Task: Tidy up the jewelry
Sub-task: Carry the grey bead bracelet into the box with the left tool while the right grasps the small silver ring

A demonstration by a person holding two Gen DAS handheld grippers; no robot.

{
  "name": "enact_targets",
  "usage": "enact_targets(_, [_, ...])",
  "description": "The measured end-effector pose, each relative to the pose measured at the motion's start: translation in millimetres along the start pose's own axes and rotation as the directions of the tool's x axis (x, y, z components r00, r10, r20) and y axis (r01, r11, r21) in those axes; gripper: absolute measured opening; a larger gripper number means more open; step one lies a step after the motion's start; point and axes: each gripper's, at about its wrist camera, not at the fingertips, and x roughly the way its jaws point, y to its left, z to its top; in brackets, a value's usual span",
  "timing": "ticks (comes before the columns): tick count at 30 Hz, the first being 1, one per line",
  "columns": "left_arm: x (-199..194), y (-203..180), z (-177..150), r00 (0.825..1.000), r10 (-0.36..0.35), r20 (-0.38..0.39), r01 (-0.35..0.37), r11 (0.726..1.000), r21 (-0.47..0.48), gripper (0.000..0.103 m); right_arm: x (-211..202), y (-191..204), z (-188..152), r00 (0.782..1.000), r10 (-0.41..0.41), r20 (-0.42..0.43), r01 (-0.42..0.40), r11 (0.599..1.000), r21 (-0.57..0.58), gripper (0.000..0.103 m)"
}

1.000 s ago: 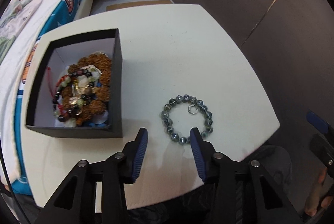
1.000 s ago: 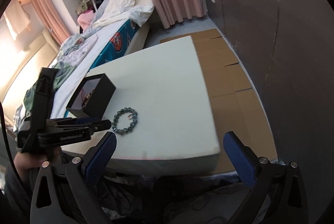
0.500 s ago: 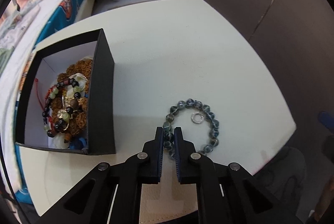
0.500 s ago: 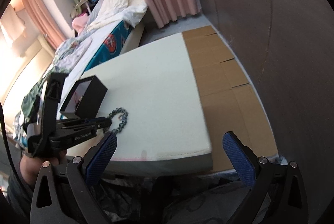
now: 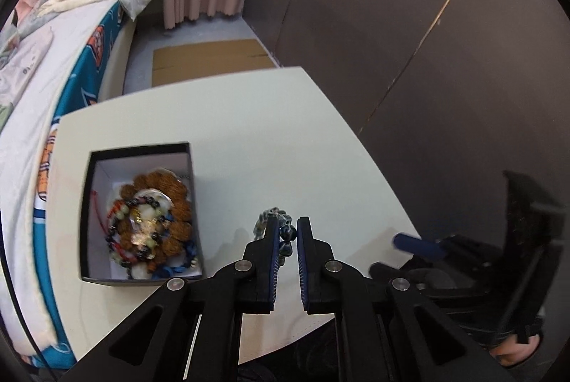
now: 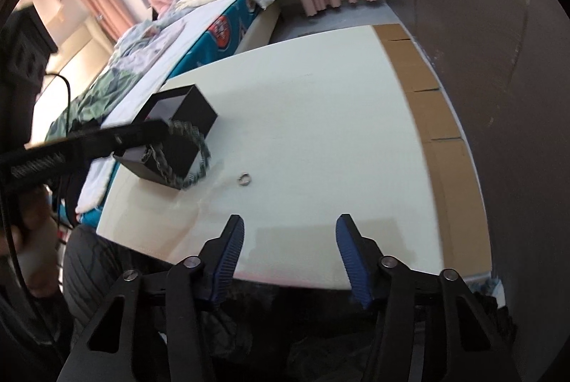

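My left gripper is shut on a blue-grey beaded bracelet and holds it off the white table, right of the black box. In the right wrist view the bracelet hangs from the left gripper in front of the black jewelry box. The box holds several bead bracelets. A small silver ring lies on the table. My right gripper is open and empty over the table's near edge.
A bed with a teal sheet runs along the table's left side. Cardboard lies on the floor to the right. A dark wall stands behind. My right gripper also shows at the right edge of the left wrist view.
My left gripper closed on the bracelet and lifted it off the table toward the box. The silver ring stayed on the table. My right gripper moved closer to the table, still open.
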Motion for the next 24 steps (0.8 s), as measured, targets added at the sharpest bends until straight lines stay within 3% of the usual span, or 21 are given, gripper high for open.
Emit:
enact_targets(6, [-22.1, 24.6, 4.7, 0.999, -0.026, 0.023, 0.027, 0.998, -0.059, 0.01, 19.8, 19.2, 7.9, 1.0, 0.004, -0.029, -0.006, 0.999, -0.051, 0.043])
enact_targets(14, [-55.4, 48.5, 14.9, 0.997, 0.001, 0.074, 0.004, 0.998, -0.069, 0.01, 55.9, 39.4, 19.7, 0.996, -0.019, -0.093, 0.009, 0.994, -0.105, 0.034])
enact_targets(21, [-63.2, 72.8, 20.4, 0.996, 0.039, 0.075, -0.033, 0.996, -0.085, 0.01, 75.6, 49.8, 25.6, 0.991, -0.063, -0.116, 0.045, 0.988, -0.151, 0.028])
enact_targets(24, [-63.3, 80.2, 23.0, 0.996, 0.048, 0.071, -0.042, 0.995, -0.089, 0.01, 78.5, 53.1, 28.6, 0.989, -0.1, -0.112, 0.08, 0.982, -0.172, 0.019])
